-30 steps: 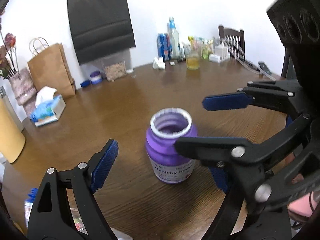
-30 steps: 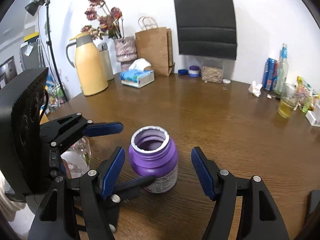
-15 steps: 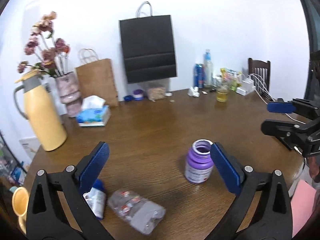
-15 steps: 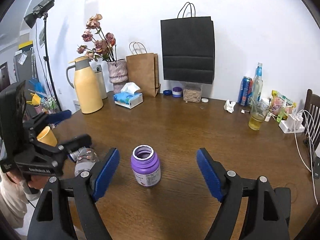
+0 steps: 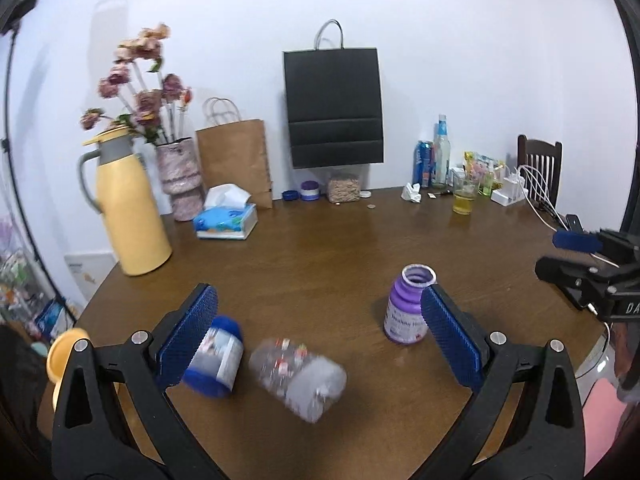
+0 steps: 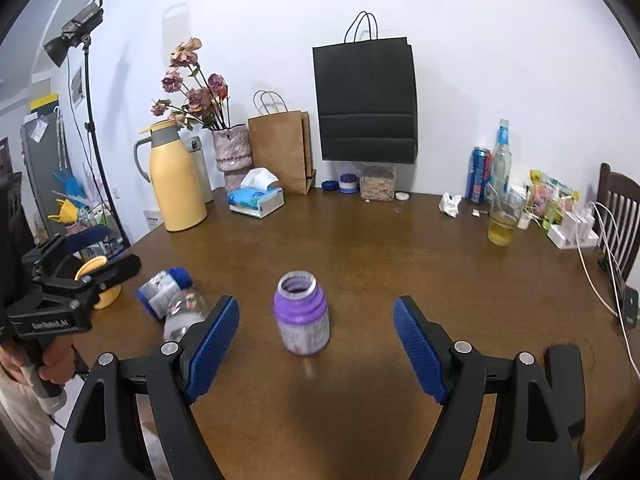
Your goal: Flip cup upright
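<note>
Home dining room — wooden table, flower vase.

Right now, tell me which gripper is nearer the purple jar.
Left, as far as these views show: the left gripper has one pad beside the purple jar; the right gripper hangs open, farther back.

"GenRobot.AI" on left gripper

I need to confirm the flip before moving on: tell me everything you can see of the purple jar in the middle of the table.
The purple plastic jar stands upright on the brown wooden table, mouth up and lidless, with a whitish rim around the opening. A stepped shoulder narrows to the neck; a white printed label wraps the lower body, its text blurred. Nothing touches it: the right tongs are open, one pad either side and clear of it, and the left tongs are open too.
</note>
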